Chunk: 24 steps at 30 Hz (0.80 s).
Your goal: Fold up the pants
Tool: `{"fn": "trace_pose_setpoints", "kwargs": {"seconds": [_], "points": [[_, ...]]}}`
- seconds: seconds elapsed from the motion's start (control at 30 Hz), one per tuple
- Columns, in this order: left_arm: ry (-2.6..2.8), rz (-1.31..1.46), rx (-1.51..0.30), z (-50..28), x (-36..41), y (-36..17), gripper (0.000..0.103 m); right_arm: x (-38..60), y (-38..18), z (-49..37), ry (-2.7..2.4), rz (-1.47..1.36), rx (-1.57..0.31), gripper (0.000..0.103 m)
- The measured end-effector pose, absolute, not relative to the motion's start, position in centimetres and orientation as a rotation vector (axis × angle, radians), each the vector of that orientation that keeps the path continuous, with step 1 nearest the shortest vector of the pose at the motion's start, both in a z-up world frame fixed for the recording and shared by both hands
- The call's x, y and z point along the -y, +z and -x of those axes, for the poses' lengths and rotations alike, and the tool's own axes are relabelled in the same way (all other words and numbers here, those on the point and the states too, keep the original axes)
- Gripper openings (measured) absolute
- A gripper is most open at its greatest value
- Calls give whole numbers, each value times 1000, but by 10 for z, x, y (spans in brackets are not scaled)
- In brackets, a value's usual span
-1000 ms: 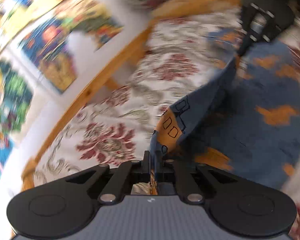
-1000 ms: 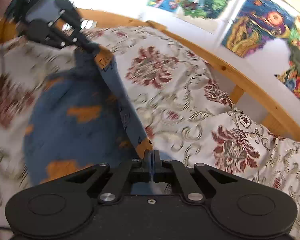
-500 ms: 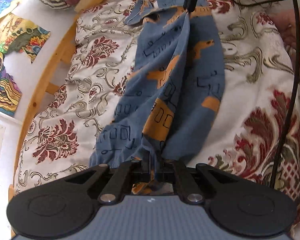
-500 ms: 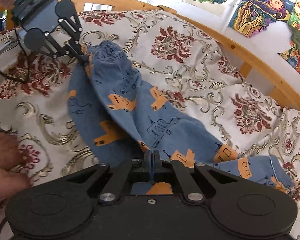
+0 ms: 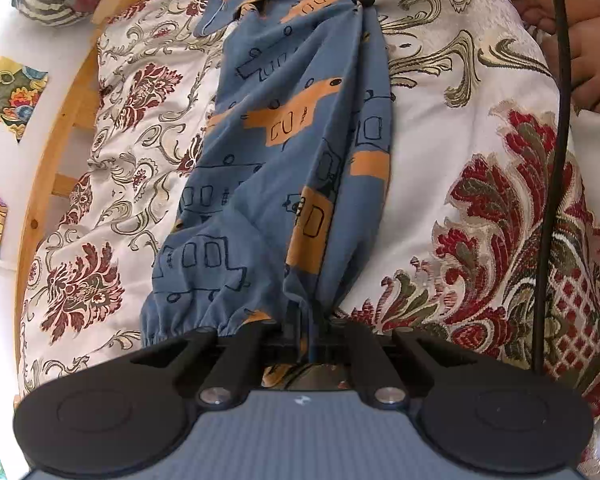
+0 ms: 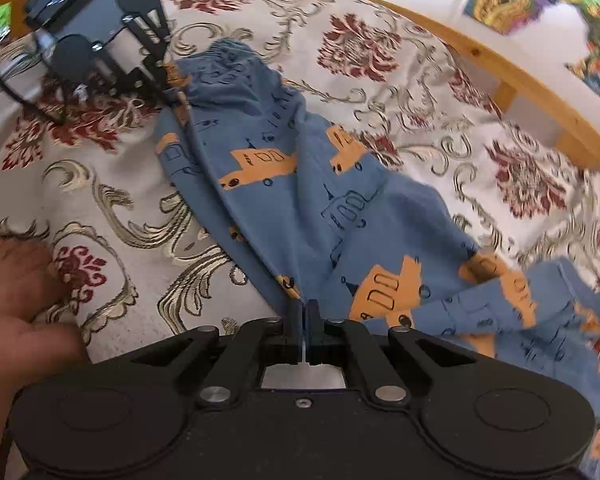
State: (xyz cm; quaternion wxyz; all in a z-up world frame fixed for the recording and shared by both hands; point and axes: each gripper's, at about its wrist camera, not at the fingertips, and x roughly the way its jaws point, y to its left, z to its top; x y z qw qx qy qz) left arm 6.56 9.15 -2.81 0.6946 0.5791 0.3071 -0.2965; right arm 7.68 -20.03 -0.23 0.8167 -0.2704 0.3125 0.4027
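pants [image 5: 300, 152]: blue with orange vehicle print, lying on the flowered bedspread [image 5: 460, 168], stretched between both grippers
left gripper [image 5: 306, 334]: jaws closed on the gathered waistband end
right gripper [image 6: 304, 322]: jaws pinched on a fold of the cloth
leg ends: bunched beside the right gripper
bed frame [image 6: 512, 76]: wooden, along the wall side
hand [image 6: 16, 300]: bare, resting on the bedspread

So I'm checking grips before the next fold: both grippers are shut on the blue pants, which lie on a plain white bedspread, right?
Not quite. The bedspread is not plain white but cream with red and gold floral patterns, as the right wrist view shows. The rest holds: left gripper and right gripper are shut on the blue pants.
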Motion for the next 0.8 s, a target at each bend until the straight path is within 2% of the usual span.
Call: {"fn": "trace_pose_setpoints", "kwargs": {"seconds": [0.07,0.1,0.17,0.2,0.23,0.27,0.33,0.37,0.5,0.57,0.67,0.8], "points": [[-675,-1274,-712,-67,-91,-24,7,201,-4,-78,847,553,-678,5],[-686,-1247,-735,-68,-91,-21,16,201,-4,-78,840,539,-682,7],[-704,-1188,-781,-68,-89,-15,24,205,-4,-78,834,504,-693,20],[-703,-1159,-798,-68,-88,-12,26,207,-3,-78,831,485,-696,24],[-701,-1124,-816,-68,-87,-8,27,209,-2,-78,826,461,-701,35],[-697,-1081,-834,-68,-85,-3,29,213,0,-77,816,435,-701,41],[-682,-965,-856,-68,-79,10,32,220,5,-74,794,392,-692,47],[-679,-880,-855,-68,-75,18,37,226,10,-74,777,367,-687,55],[-655,-548,-787,-75,-43,43,57,250,28,-88,673,302,-683,68],[-663,-375,-751,-86,-22,45,61,263,37,-107,614,285,-697,79],[-704,-149,-738,-106,17,35,62,283,49,-148,533,238,-752,88],[-733,-72,-747,-122,65,17,58,300,58,-211,465,151,-872,91]]}}
